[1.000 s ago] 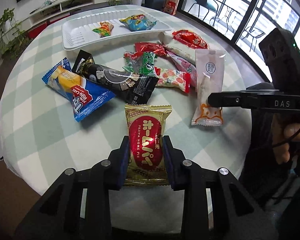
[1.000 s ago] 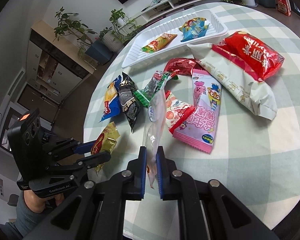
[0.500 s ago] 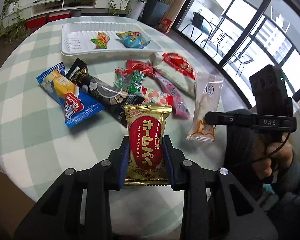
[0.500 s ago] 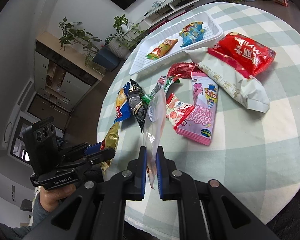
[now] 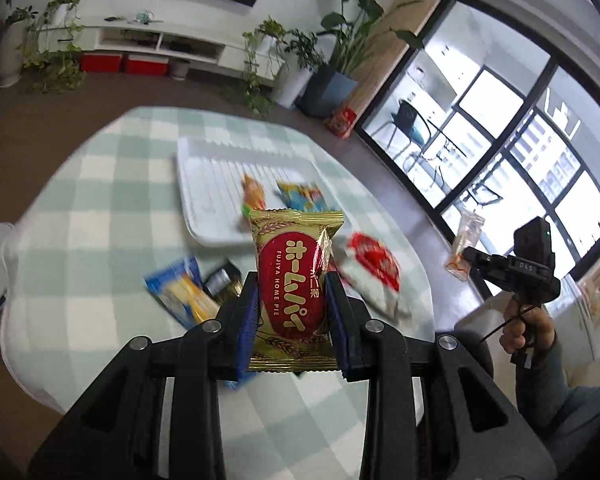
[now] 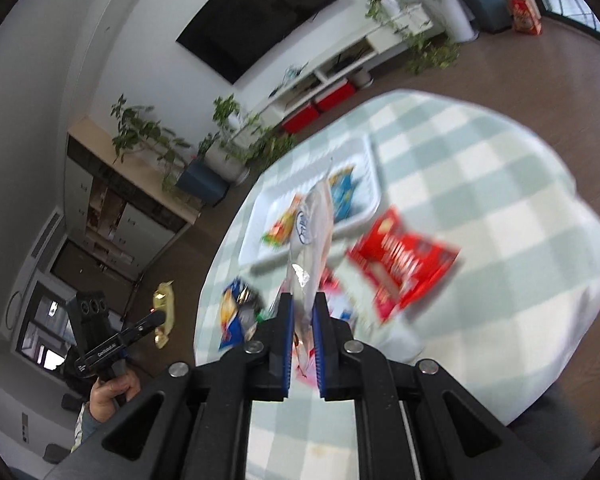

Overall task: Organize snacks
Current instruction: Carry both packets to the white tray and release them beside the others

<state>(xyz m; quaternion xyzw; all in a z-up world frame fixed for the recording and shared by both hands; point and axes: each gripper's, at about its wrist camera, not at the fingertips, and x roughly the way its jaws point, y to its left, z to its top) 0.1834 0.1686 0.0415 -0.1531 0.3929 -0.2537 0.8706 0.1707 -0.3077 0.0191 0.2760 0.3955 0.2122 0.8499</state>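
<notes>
The left tongs [image 5: 292,304] are clenched on a gold foil snack packet with a red oval label [image 5: 294,280], the blue pads pressing its two long sides; the packet stands upright between them, lifted clear above the round desk with the pale green and white checked cloth [image 5: 92,216]. The right tongs [image 6: 301,312] are clenched on a clear plastic snack sachet with a white top [image 6: 312,232], pinched near its lower end so that it rises upright from the pads, also off the desk. In the left wrist view the right tongs show at the desk's right edge with the sachet hanging from their tip, held by a hand [image 5: 528,328].

A white ribbed plastic tray [image 5: 216,188] lies toward the far edge of the desk. Inside it sit a small orange and green packet [image 5: 253,196] and a small blue and yellow packet [image 5: 304,196], side by side. Nearer the middle of the desk lie a red and white packet [image 5: 374,264], a blue packet with a yellow picture [image 5: 180,296] and a black packet [image 5: 222,280], all blurred.
</notes>
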